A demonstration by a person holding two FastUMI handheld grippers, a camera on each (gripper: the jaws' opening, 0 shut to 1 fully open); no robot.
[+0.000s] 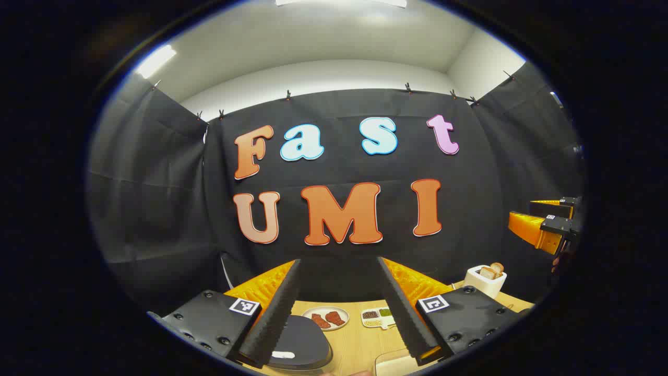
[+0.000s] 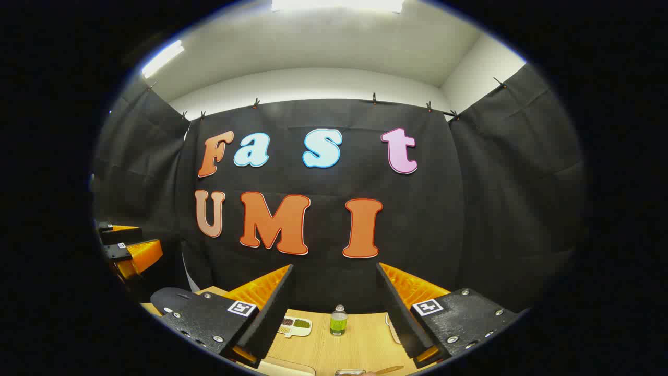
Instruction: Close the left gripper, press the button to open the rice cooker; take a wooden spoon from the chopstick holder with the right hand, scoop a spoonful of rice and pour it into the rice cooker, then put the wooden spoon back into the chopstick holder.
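In the left gripper view my left gripper (image 1: pixel 339 260) is open, held high and aimed at the booth wall. Below its left finger lies the dark, shut lid of the rice cooker (image 1: pixel 300 344). A white chopstick holder (image 1: pixel 485 281) with wooden pieces sticking out stands at the far right of the table. The right gripper (image 1: pixel 522 210) hangs in the air at the right edge, its jaws apart. In the right gripper view my right gripper (image 2: pixel 334 266) is open and holds nothing. The rice cooker (image 2: pixel 172 298) shows at lower left, with the left gripper (image 2: pixel 151 236) above it.
On the wooden table (image 1: pixel 360 339) are a plate with reddish pieces (image 1: pixel 326 317) and a small divided dish (image 1: pixel 377 316). A pale container edge (image 1: pixel 391 363) lies near the front. The right gripper view has a green bottle (image 2: pixel 338 320) and the divided dish (image 2: pixel 295 326).
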